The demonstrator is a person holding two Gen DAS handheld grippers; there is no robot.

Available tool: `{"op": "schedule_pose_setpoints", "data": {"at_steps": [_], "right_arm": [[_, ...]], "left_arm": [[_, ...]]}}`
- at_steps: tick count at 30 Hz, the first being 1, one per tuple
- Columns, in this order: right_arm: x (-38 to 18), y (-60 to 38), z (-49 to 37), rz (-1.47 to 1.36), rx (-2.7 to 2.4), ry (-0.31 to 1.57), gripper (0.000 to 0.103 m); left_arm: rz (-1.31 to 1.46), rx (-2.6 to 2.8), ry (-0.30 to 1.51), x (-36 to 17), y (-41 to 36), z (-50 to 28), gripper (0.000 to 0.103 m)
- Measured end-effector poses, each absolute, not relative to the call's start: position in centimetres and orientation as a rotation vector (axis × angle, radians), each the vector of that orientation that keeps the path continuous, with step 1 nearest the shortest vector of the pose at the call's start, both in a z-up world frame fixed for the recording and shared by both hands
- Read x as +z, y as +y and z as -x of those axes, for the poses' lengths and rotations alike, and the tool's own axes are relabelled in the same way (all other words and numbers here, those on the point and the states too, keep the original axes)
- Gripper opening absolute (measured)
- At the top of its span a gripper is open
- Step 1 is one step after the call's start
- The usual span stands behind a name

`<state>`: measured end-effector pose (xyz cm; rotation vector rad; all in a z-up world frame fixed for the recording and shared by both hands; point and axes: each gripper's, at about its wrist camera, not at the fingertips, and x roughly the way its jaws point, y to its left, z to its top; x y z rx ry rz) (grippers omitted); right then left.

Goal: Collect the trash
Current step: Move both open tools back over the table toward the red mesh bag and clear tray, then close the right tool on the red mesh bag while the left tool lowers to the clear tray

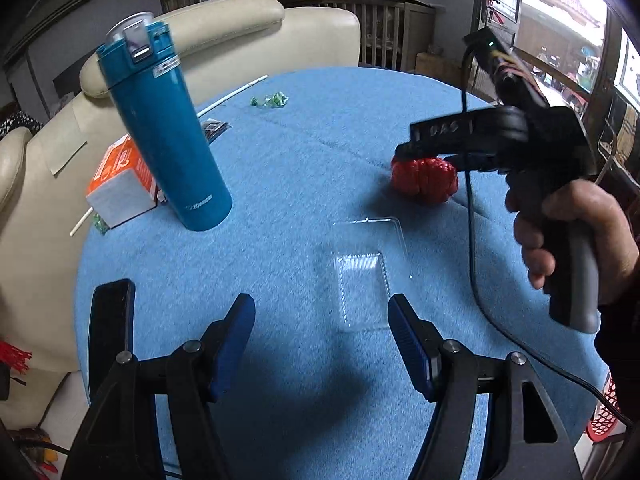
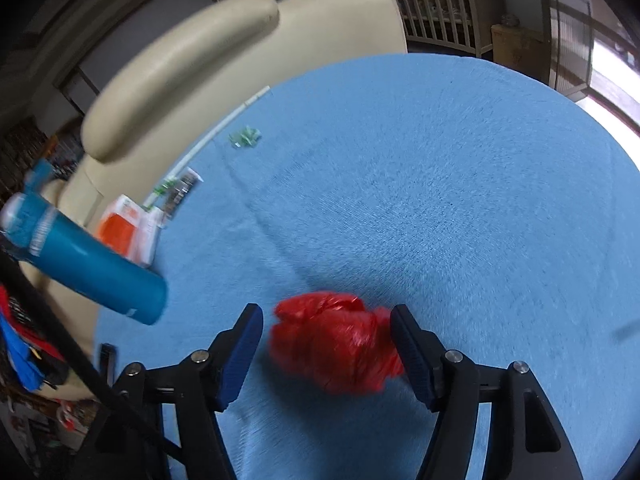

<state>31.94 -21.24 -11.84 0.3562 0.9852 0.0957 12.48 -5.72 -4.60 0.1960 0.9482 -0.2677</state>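
A crumpled red plastic bag (image 1: 424, 179) lies on the blue tablecloth (image 1: 300, 168). My right gripper (image 2: 326, 334) is open, with the red bag (image 2: 332, 344) between its fingers; the right pad touches it. In the left wrist view that gripper (image 1: 430, 152) hovers right over the bag. A clear plastic tray (image 1: 362, 276) lies just ahead of my left gripper (image 1: 320, 318), which is open and empty. A green wrapper (image 1: 270, 100) lies far back, and it also shows in the right wrist view (image 2: 245, 137). An orange and white carton (image 1: 120, 184) lies at the left edge.
A tall teal flask (image 1: 168, 128) stands at the left beside the carton. A dark wrapper (image 1: 214, 128) and a white straw (image 1: 232, 96) lie near the far left edge. Cream chairs (image 1: 240, 32) stand behind the table. A red basket (image 1: 606, 412) sits low right.
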Motion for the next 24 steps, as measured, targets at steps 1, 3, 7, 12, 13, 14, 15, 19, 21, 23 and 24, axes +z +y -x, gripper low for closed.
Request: {"op": "schedule_pose_setpoints", "data": {"at_steps": [1, 3, 7, 12, 13, 14, 15, 19, 21, 23, 24], "right_arm": [[-12.1, -21.2, -32.0, -0.353, 0.099, 0.985, 0.069], [-12.4, -21.2, -31.9, -0.357, 0.118, 0.980, 0.063], [-12.8, -21.9, -31.5, -0.384, 0.147, 0.965, 0.060], [-12.7, -22.8, -30.7, -0.406, 0.161, 0.954, 0.058], [-12.7, -22.9, -30.5, -0.405, 0.162, 0.953, 0.057], [-12.6, -22.9, -30.3, -0.405, 0.164, 0.952, 0.056], [-12.6, -23.0, -30.1, -0.407, 0.165, 0.952, 0.056], [-12.4, -24.0, -29.1, -0.443, 0.164, 0.957, 0.055], [-12.3, -24.6, -28.4, -0.459, 0.163, 0.956, 0.054], [-12.1, -25.0, -27.6, -0.465, 0.167, 0.953, 0.053], [-11.9, -25.2, -27.1, -0.465, 0.169, 0.951, 0.053]], "left_arm": [[-0.202, -0.268, 0.946, -4.6, -5.9, -12.6, 0.070], [-0.218, -0.266, 0.945, -4.7, -6.3, -12.9, 0.070], [-0.239, -0.262, 0.952, -5.1, -7.2, -13.3, 0.070], [-0.259, -0.251, 0.952, -5.4, -8.1, -13.7, 0.070], [-0.264, -0.248, 0.952, -5.5, -8.3, -13.7, 0.070], [-0.270, -0.247, 0.952, -5.5, -8.5, -13.8, 0.070], [-0.275, -0.246, 0.953, -5.6, -8.7, -13.8, 0.070], [-0.304, -0.250, 0.958, -5.9, -9.5, -13.9, 0.070], [-0.318, -0.251, 0.959, -6.1, -10.0, -13.9, 0.070], [-0.331, -0.252, 0.957, -6.2, -10.4, -13.8, 0.070], [-0.336, -0.253, 0.956, -6.2, -10.7, -13.8, 0.070]]}}
